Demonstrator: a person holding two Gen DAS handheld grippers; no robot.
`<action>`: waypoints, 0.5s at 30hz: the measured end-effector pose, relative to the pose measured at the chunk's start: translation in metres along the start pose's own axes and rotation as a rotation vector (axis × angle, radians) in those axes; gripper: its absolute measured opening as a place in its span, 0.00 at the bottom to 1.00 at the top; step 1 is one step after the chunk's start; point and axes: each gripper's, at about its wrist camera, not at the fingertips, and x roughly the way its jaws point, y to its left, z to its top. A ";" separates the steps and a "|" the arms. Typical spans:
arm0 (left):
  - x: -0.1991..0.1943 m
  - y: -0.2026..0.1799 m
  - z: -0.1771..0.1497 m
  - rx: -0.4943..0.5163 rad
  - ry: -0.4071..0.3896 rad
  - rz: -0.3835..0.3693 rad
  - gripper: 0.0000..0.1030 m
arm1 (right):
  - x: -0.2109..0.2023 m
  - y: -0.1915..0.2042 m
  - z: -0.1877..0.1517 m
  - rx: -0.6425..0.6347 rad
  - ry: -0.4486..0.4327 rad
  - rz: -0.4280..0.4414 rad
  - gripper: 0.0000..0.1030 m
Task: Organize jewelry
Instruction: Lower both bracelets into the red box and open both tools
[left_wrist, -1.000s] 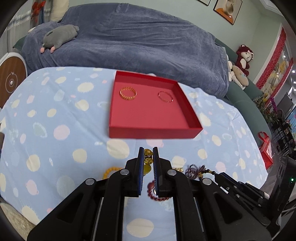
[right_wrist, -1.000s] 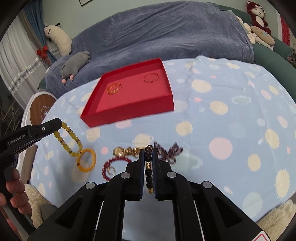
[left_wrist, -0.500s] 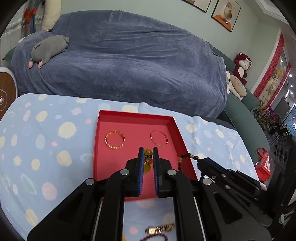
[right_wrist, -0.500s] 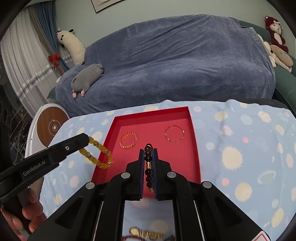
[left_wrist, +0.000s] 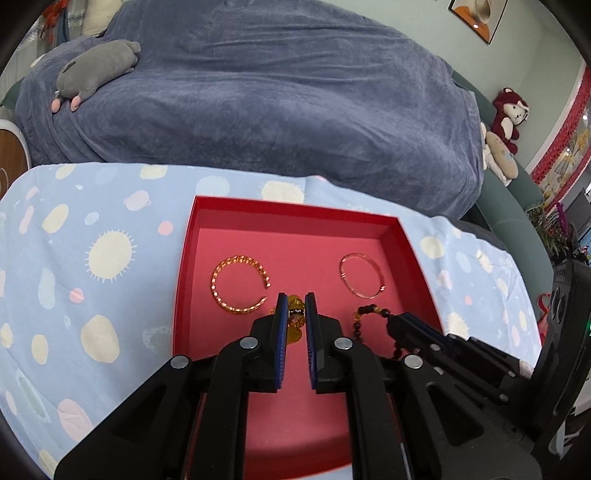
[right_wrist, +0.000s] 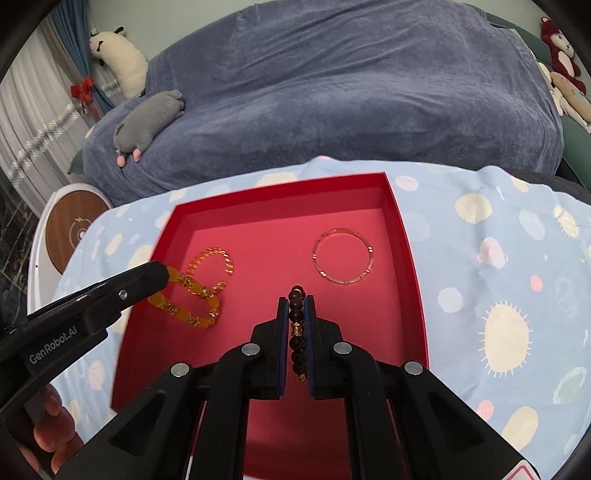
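Amber-yellow glassy beaded bracelet (right_wrist: 188, 301) is hanging clenched in my left gripper (left_wrist: 294, 308) over the shallow red cardboard tray (left_wrist: 295, 218); my right gripper (right_wrist: 296, 308) is clamping a dark maroon beaded bracelet (right_wrist: 296, 325) beside it. Two thin gold bangles (left_wrist: 240, 284) are lying just ahead. Each bracelet's lower loop is hiding behind my fingers (left_wrist: 279, 332).

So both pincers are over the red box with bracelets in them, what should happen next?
Probably lower a little and open. The left gripper pinches an amber bead bracelet, the right gripper a dark bead bracelet, both over bare floor of the red tray.
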 end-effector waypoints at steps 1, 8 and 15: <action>0.004 0.001 -0.002 0.001 0.006 0.007 0.09 | 0.003 -0.002 -0.001 -0.002 0.004 -0.008 0.07; 0.009 0.006 -0.012 0.025 -0.016 0.068 0.32 | 0.004 -0.013 -0.005 -0.003 -0.023 -0.081 0.18; -0.013 0.009 -0.017 0.034 -0.054 0.094 0.46 | -0.027 -0.020 -0.010 0.016 -0.074 -0.083 0.23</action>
